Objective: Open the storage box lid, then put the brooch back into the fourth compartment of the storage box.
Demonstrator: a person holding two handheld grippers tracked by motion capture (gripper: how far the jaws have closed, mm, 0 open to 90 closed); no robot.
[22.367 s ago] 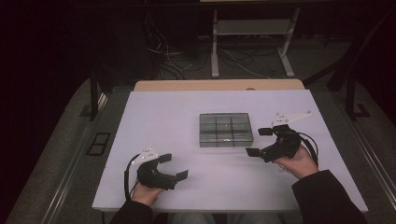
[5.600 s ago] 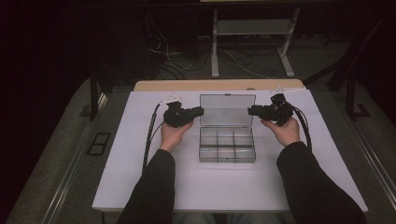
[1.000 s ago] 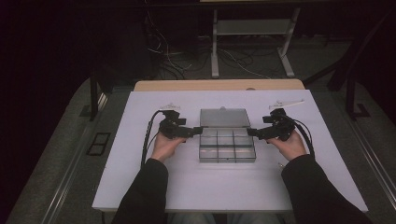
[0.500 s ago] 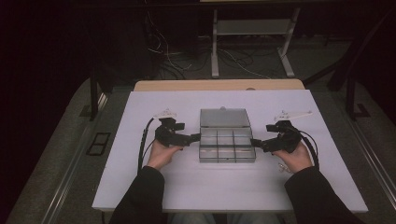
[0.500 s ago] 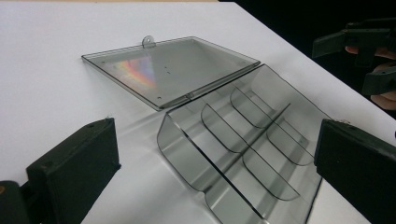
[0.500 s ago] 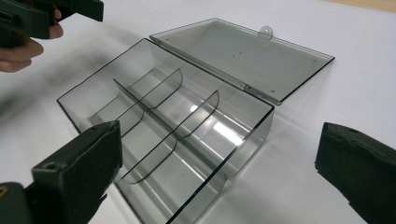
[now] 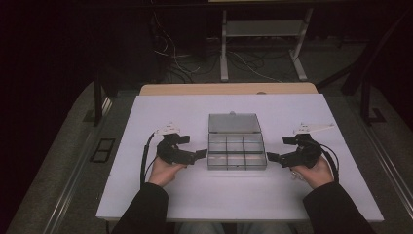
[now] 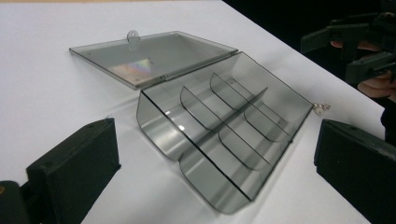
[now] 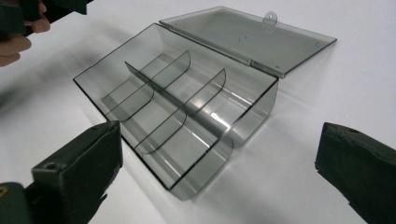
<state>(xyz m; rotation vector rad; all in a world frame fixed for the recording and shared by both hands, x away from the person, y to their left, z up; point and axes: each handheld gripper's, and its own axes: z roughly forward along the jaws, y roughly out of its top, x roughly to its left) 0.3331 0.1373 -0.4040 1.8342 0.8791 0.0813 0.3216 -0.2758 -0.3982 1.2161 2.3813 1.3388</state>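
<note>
Smoky plastic box (image 7: pixel 236 147) open — both grippers (image 7: pixel 191 155) beside, gaping.

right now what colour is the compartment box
Smoky grey, see-through compartment box; clearest in the left gripper view.

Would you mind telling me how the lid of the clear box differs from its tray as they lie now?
The lid is one flat, undivided panel, while the tray is split by partitions into six compartments. The lid lies folded back on the table on the far side, carrying a small round tab at its outer edge; the tray sits nearer the person, with raised walls. Both are smoky transparent plastic, joined along a hinge, and hold nothing.
</note>
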